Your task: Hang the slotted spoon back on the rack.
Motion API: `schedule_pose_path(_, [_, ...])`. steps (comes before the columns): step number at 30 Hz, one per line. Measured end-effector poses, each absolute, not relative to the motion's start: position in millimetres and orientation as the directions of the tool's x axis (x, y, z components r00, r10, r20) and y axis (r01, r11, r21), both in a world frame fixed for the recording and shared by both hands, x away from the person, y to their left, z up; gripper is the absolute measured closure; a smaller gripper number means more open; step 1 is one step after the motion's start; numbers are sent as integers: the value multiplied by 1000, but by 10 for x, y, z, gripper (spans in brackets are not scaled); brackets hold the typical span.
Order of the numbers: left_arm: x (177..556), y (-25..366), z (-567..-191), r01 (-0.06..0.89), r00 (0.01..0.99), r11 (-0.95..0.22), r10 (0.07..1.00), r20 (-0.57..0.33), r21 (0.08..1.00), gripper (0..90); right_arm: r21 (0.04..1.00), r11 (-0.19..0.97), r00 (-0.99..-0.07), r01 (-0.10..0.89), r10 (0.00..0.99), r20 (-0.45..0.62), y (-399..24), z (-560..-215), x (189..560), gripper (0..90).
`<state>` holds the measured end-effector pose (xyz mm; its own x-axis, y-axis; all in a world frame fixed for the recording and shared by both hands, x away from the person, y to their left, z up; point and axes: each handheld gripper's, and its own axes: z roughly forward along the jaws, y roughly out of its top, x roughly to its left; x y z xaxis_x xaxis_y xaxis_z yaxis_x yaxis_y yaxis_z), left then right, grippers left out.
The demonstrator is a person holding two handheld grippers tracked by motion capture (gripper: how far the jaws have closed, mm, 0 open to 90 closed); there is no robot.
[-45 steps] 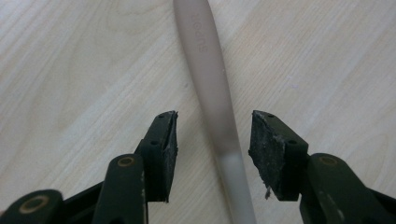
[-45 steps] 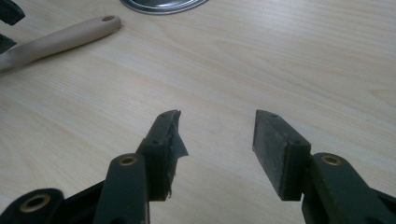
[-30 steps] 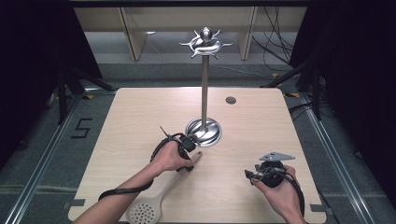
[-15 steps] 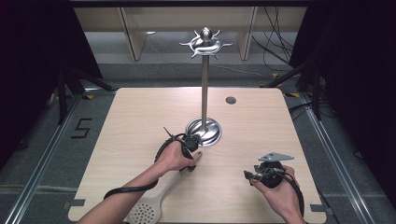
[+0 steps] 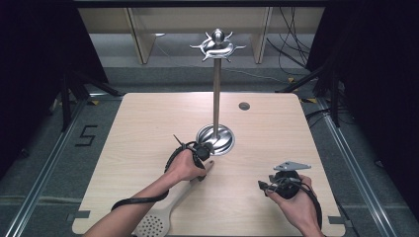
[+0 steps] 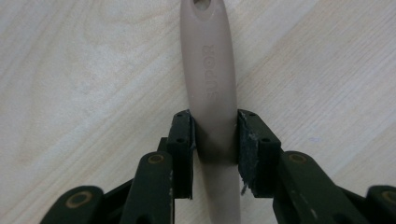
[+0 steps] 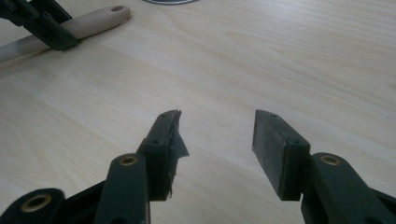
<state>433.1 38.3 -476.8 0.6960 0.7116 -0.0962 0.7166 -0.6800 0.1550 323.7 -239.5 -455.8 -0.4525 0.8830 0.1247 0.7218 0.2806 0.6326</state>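
Clamping its just-closing jaws on the spoon point(image 6: 212, 93) handle, the left gripper point(image 6: 215, 135) readies a lift toward the stand point(image 5: 216, 89), while the right gripper point(image 7: 215, 140) waits wide open.

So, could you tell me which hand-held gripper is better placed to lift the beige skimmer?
The left hand-held gripper: its jaws have just been closing and their pads sit against the skimmer handle. The right hand-held gripper is open over bare table, apart from it.

Recording lab, purpose-built test station.
Pale wood-laminate table point(image 5: 148, 128) stands on grey carpet between black curtain screens point(image 5: 34, 74); loose black cables point(image 5: 289, 49), floor marking "5" point(image 5: 86, 136), and metal floor rails point(image 5: 42, 180) present.
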Motion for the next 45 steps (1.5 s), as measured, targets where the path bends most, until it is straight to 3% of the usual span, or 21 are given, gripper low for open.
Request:
schedule_pose_path(6, [4263, 409, -4757, 737, 674, -649, 725, -138, 189, 689, 633, 278, -453, 722, 882, 130, -2395, -4561, 3236, 516])
schedule_pose_path(16, [4188, 599, -4508, 687, 717, -663, 686, -128, 298, 692, 633, 276, -451, 723, 883, 130, -2389, -4561, 3233, 516])
schedule_pose_path(24, [4033, 806, -4310, 687, 695, -580, 701, -161, 438, 692, 632, 277, -458, 723, 878, 139, -2382, -4558, 3233, 517])
schedule_pose_path(32, [3877, 1102, -4119, 635, 703, -532, 699, -134, 559, 692, 643, 270, -450, 717, 883, 131, -2377, -4546, 3231, 517])
schedule_pose_path(45, [3680, 1361, -3971, 587, 687, -423, 711, -149, 690, 693, 644, 271, -450, 716, 884, 128, -2364, -4550, 3231, 517])
